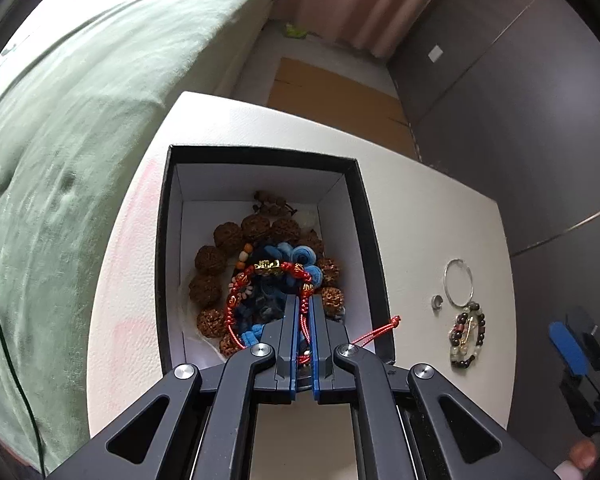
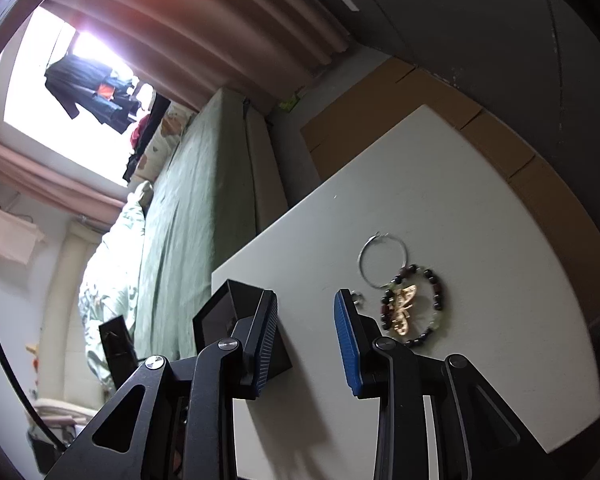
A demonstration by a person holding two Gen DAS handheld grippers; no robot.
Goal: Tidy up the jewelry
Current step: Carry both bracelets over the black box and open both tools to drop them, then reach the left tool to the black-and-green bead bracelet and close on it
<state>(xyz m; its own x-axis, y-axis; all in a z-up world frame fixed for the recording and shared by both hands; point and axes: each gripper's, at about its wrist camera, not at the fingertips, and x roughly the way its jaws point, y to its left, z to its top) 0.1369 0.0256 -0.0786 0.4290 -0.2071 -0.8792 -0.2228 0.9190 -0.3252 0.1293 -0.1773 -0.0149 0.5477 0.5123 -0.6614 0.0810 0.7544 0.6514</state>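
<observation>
A red braided cord bracelet with gold charms [image 1: 268, 280] is pinched by the left gripper [image 1: 305, 312] over the black, white-lined open box [image 1: 172, 240] of brown seed beads. The right gripper [image 2: 306, 340] is held open, empty, above the white table [image 2: 480, 200], near a dark beaded bracelet [image 2: 436, 308].

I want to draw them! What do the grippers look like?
Both match. The left gripper and right gripper have black angular arms with triangle-shaped holes, round silver bolts at the joints, and flat fingers with ribbed blue pads. No cables or markings show.
</observation>
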